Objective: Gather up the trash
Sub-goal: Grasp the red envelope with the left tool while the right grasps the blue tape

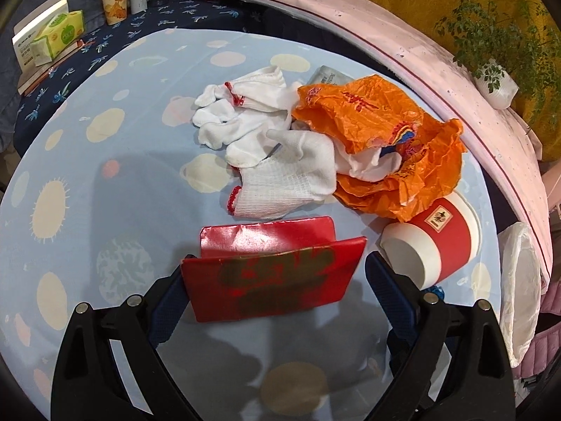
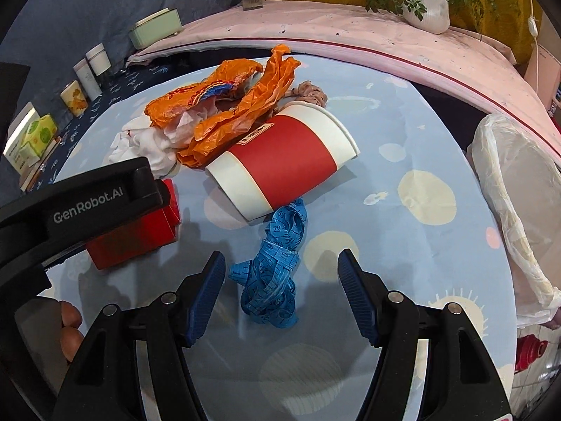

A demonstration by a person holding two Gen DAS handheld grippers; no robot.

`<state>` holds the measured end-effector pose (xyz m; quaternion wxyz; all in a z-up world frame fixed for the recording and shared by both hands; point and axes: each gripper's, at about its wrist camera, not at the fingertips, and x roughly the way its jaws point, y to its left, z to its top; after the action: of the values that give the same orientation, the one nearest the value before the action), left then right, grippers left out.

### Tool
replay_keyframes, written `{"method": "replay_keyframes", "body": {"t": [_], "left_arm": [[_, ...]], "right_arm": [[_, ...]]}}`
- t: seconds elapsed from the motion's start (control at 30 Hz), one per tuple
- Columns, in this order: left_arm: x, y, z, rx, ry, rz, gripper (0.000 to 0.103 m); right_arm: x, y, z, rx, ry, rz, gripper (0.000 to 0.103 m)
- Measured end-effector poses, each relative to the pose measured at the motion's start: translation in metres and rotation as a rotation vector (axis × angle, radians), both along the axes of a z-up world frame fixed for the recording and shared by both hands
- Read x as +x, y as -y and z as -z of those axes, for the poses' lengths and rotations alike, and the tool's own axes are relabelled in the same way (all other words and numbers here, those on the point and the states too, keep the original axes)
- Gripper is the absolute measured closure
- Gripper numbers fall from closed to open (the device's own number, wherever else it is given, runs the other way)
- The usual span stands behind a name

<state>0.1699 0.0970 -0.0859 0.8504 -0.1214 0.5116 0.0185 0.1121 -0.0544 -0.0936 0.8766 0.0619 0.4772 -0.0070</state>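
Note:
A flattened red carton (image 1: 273,277) stands on the blue patterned tablecloth (image 1: 105,210). My left gripper (image 1: 278,258) is open and straddles the carton, one finger at each side edge. In the right wrist view my right gripper (image 2: 280,256) is open, and a bundled blue tape measure (image 2: 271,273) lies on the cloth between its fingers, untouched by the pads. Just beyond the tape measure lies a red and white paper cup (image 2: 287,161) on its side. Behind the cup are a crumpled orange plastic bag (image 2: 224,105) and white gloves (image 1: 266,140).
A bin lined with a white plastic bag (image 2: 515,210) stands off the table's right edge. A scrunchie (image 2: 308,93) and a silver packet (image 1: 328,75) lie behind the pile. A tissue box (image 1: 59,33) and cups stand far left, and a potted plant (image 2: 426,10) sits on the pink ledge.

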Motion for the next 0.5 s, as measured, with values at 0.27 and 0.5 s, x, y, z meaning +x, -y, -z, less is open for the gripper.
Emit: {"method": "replay_keyframes", "body": {"t": [0.27,0.5], "left_arm": [[0.001,-0.005,0.003,-0.002,-0.002,0.003,0.019],[-0.008,-0.004,-0.011,0.001,0.025,0.017,0.019]], "right_arm": [[0.002,-0.002,0.004,-0.03,0.001,-0.012,0.051],[-0.004,0.006,-0.002,-0.006,0.006,-0.015,0.081]]}}
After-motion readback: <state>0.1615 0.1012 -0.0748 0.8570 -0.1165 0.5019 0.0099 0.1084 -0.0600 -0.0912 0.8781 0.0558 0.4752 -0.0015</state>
